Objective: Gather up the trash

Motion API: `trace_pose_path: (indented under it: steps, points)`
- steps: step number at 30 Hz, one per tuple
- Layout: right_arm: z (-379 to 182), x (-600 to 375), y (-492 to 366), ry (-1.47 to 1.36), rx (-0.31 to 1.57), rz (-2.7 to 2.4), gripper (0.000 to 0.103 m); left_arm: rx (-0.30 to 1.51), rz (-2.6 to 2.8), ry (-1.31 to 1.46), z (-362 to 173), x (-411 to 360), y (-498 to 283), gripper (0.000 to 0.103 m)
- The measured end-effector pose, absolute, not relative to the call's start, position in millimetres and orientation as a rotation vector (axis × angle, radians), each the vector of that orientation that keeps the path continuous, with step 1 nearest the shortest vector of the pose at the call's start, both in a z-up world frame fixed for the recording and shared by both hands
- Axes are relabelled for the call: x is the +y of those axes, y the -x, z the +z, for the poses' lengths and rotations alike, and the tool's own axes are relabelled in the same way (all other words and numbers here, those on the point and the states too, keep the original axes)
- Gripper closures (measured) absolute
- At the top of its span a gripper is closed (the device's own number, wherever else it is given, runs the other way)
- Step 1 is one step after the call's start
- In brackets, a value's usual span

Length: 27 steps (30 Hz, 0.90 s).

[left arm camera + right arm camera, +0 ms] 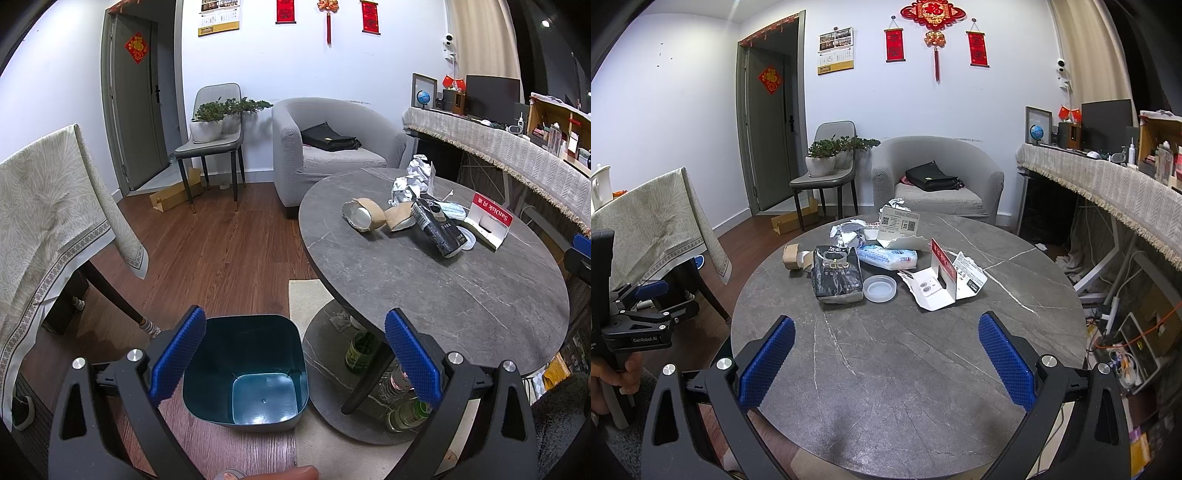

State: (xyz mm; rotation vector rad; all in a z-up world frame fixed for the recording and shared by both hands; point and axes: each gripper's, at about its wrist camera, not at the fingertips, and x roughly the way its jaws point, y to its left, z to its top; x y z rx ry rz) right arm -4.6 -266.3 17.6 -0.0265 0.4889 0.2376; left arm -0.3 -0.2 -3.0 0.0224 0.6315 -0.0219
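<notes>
Spreading wide, left gripper [295,354] fingers [177,356] empty, right gripper [886,360] likewise

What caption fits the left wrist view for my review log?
Open left claw hovers over an empty teal plastic bin beside the round grey stone table strewn with trash.

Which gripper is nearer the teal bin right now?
Left. The left gripper hangs open right above the teal bin on the floor. The right gripper is open over the round table, facing the trash pile, apart from the bin.
</notes>
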Motion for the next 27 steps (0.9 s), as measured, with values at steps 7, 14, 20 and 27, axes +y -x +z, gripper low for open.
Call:
trace_pose_path:
  steps: [7, 14, 20, 27]
  points:
    - [17.6, -266.3, 3.8, 0.027, 0.491, 0.238, 0.003, 0.632, -0.023, -0.022, -3.0, -0.3, 0.1, 0.004]
    - [17.7, -265.7, 3.5, 0.028, 0.491, 0.237, 0.003, 0.632, -0.022, -0.022, -3.0, 0.0, 0.0, 0.004]
    - [18.6, -265.0, 3.9, 0.028, 0.492, 0.238, 0.003, 0.631, -0.021, -0.02, -3.3, -0.1, 0.5, 0.004]
    - [13.2, -270.2, 2.0, 0.034, 0.507, 0.249, 0.003, 0.638, -0.022, -0.018, -4.1, -2.8, 0.0, 0.004]
